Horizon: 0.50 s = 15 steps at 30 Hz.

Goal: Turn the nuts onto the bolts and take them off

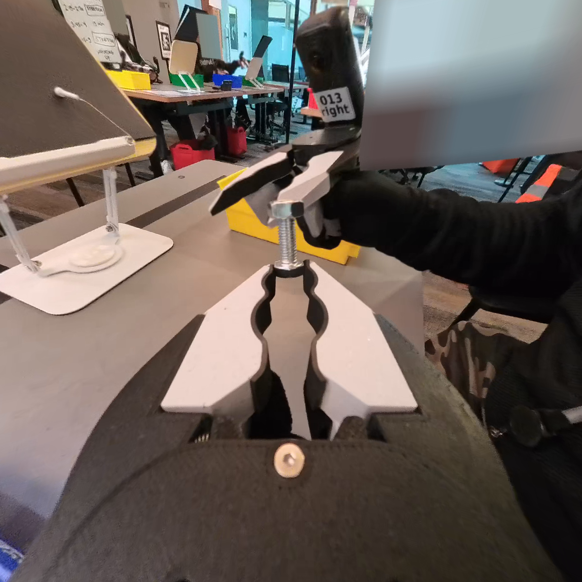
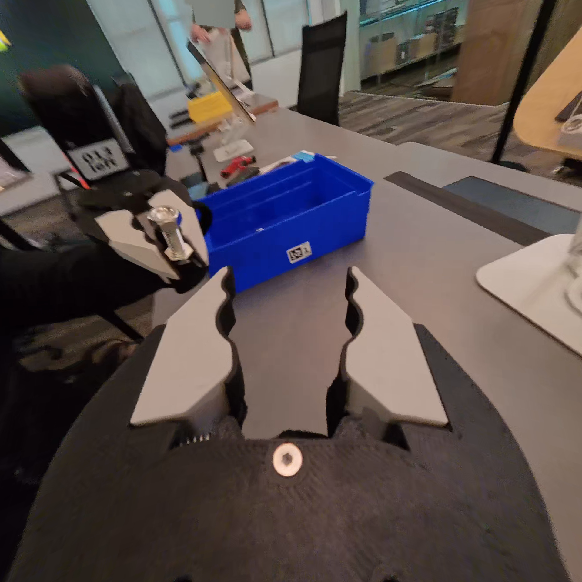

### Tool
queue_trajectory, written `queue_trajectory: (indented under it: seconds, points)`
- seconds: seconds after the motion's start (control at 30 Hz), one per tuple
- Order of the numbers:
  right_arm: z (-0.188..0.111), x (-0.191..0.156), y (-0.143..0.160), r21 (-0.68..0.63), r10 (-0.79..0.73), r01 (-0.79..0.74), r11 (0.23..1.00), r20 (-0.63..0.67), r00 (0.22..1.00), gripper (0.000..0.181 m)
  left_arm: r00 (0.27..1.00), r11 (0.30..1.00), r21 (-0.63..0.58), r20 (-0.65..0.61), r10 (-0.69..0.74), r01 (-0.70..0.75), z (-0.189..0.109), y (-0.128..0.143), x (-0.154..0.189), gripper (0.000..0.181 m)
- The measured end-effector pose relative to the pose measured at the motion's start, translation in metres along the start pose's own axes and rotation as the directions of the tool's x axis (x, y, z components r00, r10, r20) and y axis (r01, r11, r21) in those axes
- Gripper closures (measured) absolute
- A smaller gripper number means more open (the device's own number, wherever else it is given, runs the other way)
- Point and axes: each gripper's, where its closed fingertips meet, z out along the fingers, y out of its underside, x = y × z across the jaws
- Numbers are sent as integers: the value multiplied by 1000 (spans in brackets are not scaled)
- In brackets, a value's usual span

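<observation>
Left wrist view: left gripper [image 1: 288,271] fingers pinch the bolt [image 1: 287,242] at its lower end, where a nut [image 1: 287,266] sits; the bolt stands upright above the grey tabletop [image 1: 132,330]. The hex head [image 1: 286,209] is on top. The right gripper [image 1: 252,201] hangs just behind the head, fingers spread, gripping nothing. A yellow bin [image 1: 283,233] sits farther back.

Right wrist view: right gripper fingers [image 2: 195,352] are wide apart and empty over the tabletop. The left gripper [image 2: 178,248] is at the left, clamped on the bolt [image 2: 171,234]. A blue bin [image 2: 283,220] is beyond.

Risks: the left grip is shallow, at the fingertips only, so torque from the right could twist the bolt out. The nut is partly hidden between the fingers, so the right gripper may have little room to grasp it.
</observation>
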Motion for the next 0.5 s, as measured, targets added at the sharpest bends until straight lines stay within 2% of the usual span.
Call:
queue_trajectory:
  seconds: [0.1, 0.13, 0.2, 0.33, 0.37, 0.43, 0.5]
  points:
    - [-6, -10, -10, 37, 2, -3, 999, 38, 999, 108, 1000, 1000, -12, 1, 16, -16, 3, 3, 1, 165]
    - [-3, -19, -14, 40, -19, 16, 999, 65, 998, 100, 1000, 1000, -5, -3, 11, -11, 4, 3, 2, 165]
    - [5, -47, -22, 49, -33, 24, 999, 173, 984, 101, 1000, 1000, 5, -6, 11, -11, 5, 3, 4, 165]
    - [19, -80, -21, 26, -49, 43, 999, 298, 953, 130, 1000, 1000, 20, -10, 17, -16, 4, 0, 6, 165]
    - [20, -87, -20, 26, -54, 48, 998, 334, 941, 155, 1000, 1000, 14, -12, 21, -21, 5, 0, 6, 165]
    - [22, -91, -20, 30, -62, 56, 998, 344, 937, 164, 999, 999, 8, -14, 34, -34, 6, 1, 9, 165]
    - [22, -90, -19, 18, -68, 66, 998, 336, 940, 165, 999, 999, 3, -18, 32, -32, 7, 2, 10, 165]
